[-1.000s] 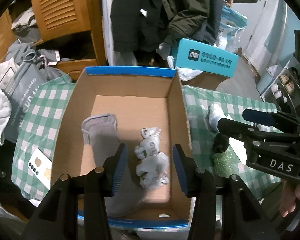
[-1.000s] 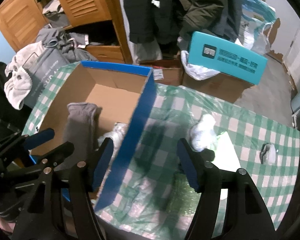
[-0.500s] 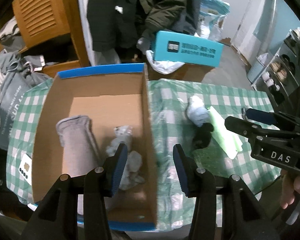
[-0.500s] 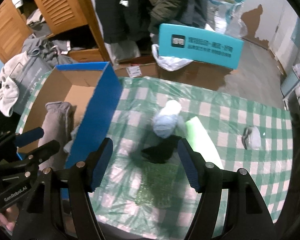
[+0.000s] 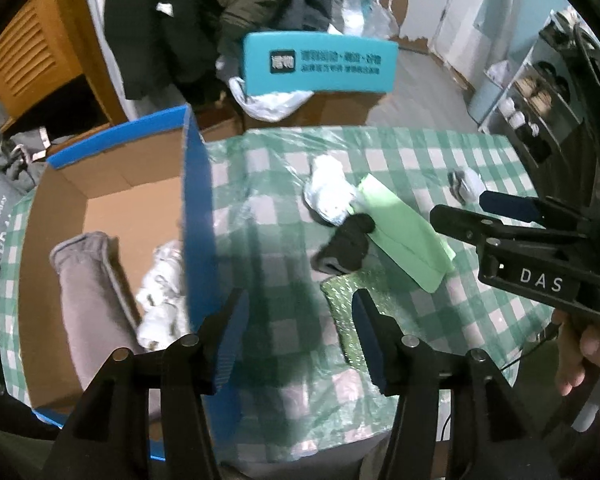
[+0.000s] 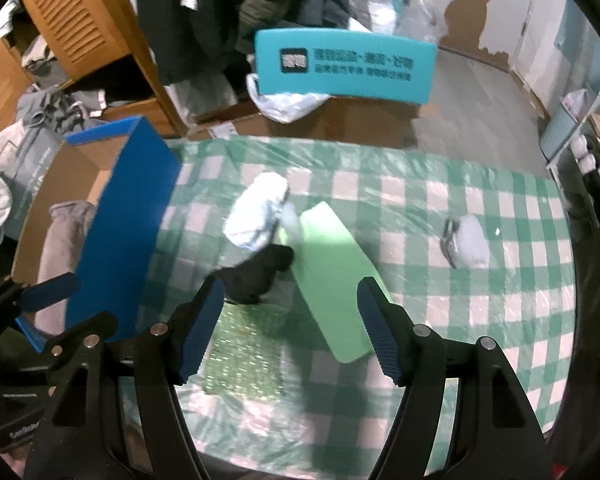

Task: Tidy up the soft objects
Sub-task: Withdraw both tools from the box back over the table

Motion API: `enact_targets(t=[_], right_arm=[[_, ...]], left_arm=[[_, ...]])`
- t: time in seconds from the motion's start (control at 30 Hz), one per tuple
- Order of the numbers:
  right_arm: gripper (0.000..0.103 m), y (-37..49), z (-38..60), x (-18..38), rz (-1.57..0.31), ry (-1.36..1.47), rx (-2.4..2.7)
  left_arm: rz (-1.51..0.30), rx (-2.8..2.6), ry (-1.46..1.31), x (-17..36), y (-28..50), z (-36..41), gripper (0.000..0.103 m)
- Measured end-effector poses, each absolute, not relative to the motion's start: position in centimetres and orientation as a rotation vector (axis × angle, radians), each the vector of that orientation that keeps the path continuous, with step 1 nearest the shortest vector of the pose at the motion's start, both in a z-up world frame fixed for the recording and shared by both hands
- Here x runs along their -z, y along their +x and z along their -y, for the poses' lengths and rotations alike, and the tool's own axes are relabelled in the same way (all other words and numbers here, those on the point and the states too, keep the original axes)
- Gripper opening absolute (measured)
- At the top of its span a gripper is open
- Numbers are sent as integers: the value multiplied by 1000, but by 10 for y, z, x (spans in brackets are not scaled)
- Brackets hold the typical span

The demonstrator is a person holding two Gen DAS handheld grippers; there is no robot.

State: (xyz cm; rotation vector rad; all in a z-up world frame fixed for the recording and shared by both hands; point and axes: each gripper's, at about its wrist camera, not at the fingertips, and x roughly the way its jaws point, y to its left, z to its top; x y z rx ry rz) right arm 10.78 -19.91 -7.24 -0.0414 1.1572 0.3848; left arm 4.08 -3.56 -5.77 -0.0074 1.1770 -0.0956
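- The room is crowded: dark coats (image 6: 228,12) hang behind, a wooden louvred cabinet (image 6: 72,28) is at the left, and a turquoise box (image 6: 344,66) lies on cartons beyond the worktop (image 6: 500,312), which has a green checked cloth under clear plastic
- A cardboard box with blue outer walls (image 5: 198,216) stands at the left side of the worktop; inside it lie a grey folded cloth (image 5: 88,292) and a white crumpled bundle (image 5: 160,288)
- On the cloth, right of the box, a pale blue-white bundle (image 6: 258,210) touches a black soft piece (image 6: 258,274); a light green flat pad (image 6: 336,276) lies just beside both, and a glittery green sheet (image 6: 242,352) is in front of the black piece
- A small white and grey item (image 6: 466,240) lies well apart, to the right
- The left tool (image 5: 298,336) is over the cloth next to the box wall; its jaws are opening and nothing is between them
- The right tool (image 6: 290,332) is open and empty, above the black piece and the green pad
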Motion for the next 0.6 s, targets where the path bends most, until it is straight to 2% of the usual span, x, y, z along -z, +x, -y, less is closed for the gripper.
enact_targets(t=[0.1,0.6], right_arm=[[70,109,209,82,-1176,-39,-372],[71,122,233,136,-1270,-84,-360]], left_arm=[[-1197,92,9,66,43,45,63],[-1364,89,-22,125,61,72,64]])
